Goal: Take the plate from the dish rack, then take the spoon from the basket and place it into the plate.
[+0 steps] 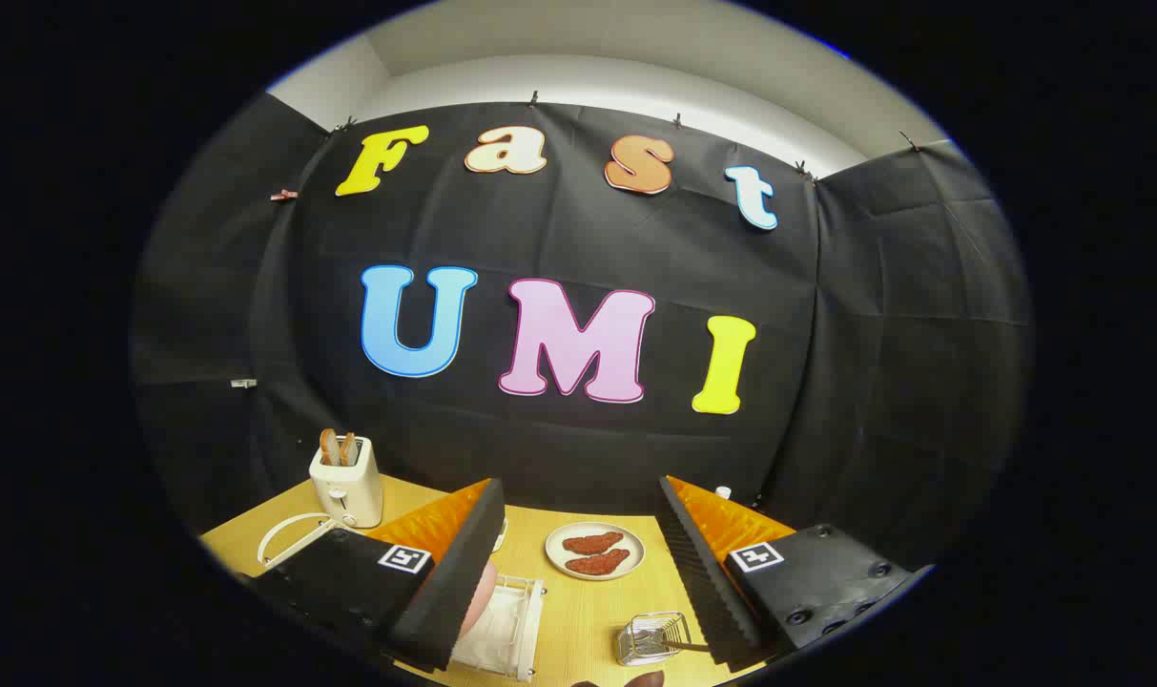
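Observation:
My gripper (pixel 578 485) is open and held above the wooden table (pixel 578 601), with nothing between its fingers. A white dish rack (pixel 506 630) stands below, beside the left finger (pixel 459 563). In it a pinkish rounded plate (pixel 484 593) stands on edge, partly hidden by that finger. A small wire basket (pixel 647 637) sits close to the right finger (pixel 707 572). A spoon handle (pixel 690 647) sticks out of the basket toward the right finger; the spoon's bowl is hidden.
A white plate with two reddish-brown pieces of food (pixel 594 551) lies on the table beyond the rack and basket. A cream toaster (pixel 347 485) holding bread slices stands at the far left, with a white wire frame (pixel 292 534) in front of it.

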A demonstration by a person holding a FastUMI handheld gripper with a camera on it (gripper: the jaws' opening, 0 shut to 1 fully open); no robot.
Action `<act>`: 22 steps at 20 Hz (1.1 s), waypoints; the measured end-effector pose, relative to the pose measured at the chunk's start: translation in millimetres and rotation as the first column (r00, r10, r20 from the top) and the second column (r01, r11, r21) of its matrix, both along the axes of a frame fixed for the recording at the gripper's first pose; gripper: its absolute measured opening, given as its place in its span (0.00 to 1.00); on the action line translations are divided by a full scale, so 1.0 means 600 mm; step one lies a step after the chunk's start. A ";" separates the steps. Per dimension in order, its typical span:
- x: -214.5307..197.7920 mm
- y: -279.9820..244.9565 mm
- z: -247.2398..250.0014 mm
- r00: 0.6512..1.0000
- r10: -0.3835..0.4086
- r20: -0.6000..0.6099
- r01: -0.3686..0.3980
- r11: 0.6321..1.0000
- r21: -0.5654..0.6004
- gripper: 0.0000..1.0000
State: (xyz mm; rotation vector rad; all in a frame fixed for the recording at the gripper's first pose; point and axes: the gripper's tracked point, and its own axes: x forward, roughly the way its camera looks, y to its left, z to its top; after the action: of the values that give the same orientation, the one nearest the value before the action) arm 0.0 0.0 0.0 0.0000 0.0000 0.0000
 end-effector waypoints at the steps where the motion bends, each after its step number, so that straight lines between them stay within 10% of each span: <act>1: 0.001 0.000 -0.002 1.000 -0.002 -0.005 0.002 1.000 0.003 0.97; 22: 0.017 0.046 -0.071 0.985 0.055 -0.162 -0.042 0.995 0.087 0.97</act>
State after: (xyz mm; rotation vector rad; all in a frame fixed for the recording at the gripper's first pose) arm 10.1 27.3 -42.7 0.0830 0.1655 0.0487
